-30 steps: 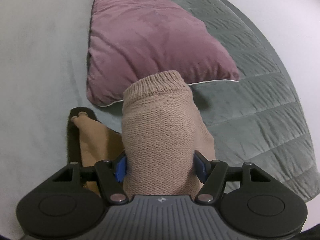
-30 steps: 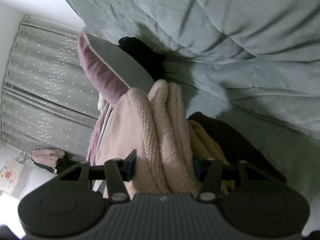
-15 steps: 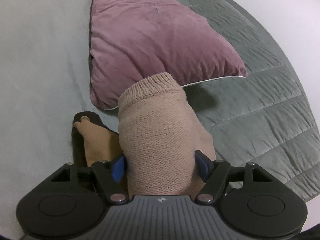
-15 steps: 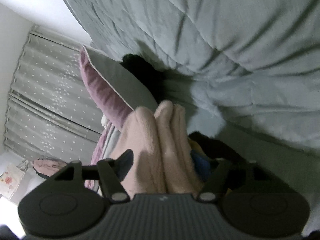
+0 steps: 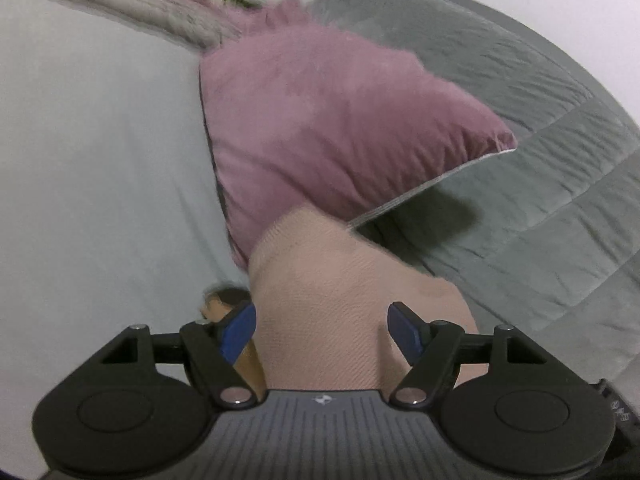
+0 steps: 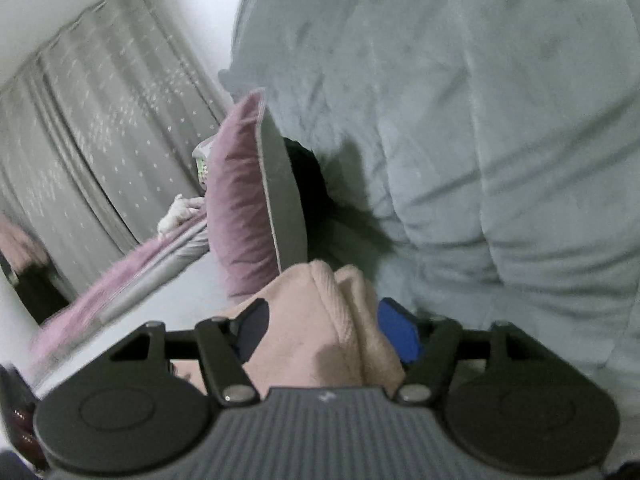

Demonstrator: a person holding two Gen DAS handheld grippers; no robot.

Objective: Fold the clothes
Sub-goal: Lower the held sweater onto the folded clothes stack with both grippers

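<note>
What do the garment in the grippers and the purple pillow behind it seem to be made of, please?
The beige sweater looks like knitted wool or acrylic yarn: a fine ribbed stitch texture shows, matte and soft. The purple pillow seems velvet or plush: its nap catches light in uneven patches, with a pale piped edge. Motion blur leaves both uncertain.

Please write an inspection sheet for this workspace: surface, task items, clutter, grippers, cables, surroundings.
Surface: pale bed sheet, grey quilt beside it.
Job's things: pink knit sweater, bunched between both grippers; tan garment partly hidden behind it.
Clutter: mauve pillow just beyond the sweater; blurred bedding further back.
Grippers: left gripper shut on the sweater; right gripper shut on the sweater.
Cables: nothing seen.
Surroundings: dotted curtain, white wall.
</note>
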